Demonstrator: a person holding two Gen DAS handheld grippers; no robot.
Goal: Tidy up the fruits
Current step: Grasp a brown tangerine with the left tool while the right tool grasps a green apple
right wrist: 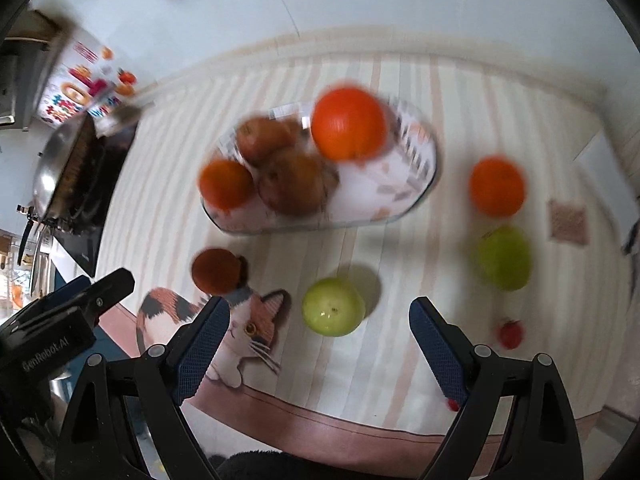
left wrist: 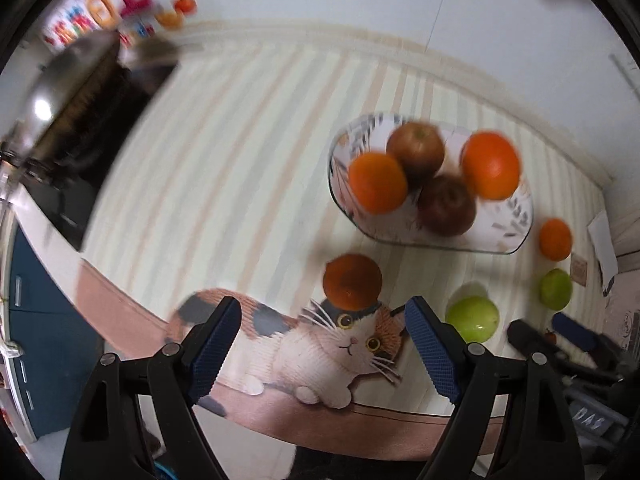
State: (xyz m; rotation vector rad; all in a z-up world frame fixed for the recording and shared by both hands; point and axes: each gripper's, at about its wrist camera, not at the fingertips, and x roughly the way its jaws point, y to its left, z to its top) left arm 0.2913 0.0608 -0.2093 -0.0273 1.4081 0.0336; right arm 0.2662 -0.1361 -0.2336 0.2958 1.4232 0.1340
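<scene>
Fruits: mix of oranges, apples and green ones, some already in the glass bowl (left wrist: pixel 516 236), rest loose on the desk (left wrist: pixel 240 160)
Left gripper (left wrist: pixel 324 354): jaws wide, nothing between them, hanging over the cat print on the mat with the dark orange (left wrist: pixel 352 281) just beyond the tips
Right gripper (right wrist: pixel 316 350): jaws wide too and empty, the near green apple (right wrist: pixel 333 306) sitting pretty much centred just ahead of them
In the bowl: two oranges and two reddish apples, piled close together, big orange (right wrist: pixel 348 123) riding near the rim
Still loose: another orange (right wrist: pixel 497 186) and a second green apple (right wrist: pixel 505 258) off to the right, well apart from the bowl, plus a tiny red thing (right wrist: pixel 511 334), can't tell what it is
Step, my guess: both lining up for a pick, nothing grabbed yet
Risk 1: round fruit, so off-centre jaws could just nudge it and send it rolling across the desk
Risk 2: grippers are close side by side, they could bump going for neighbouring fruit
Risk 3: bowl is crowded, dropping one on the pile might knock that big orange out
</scene>
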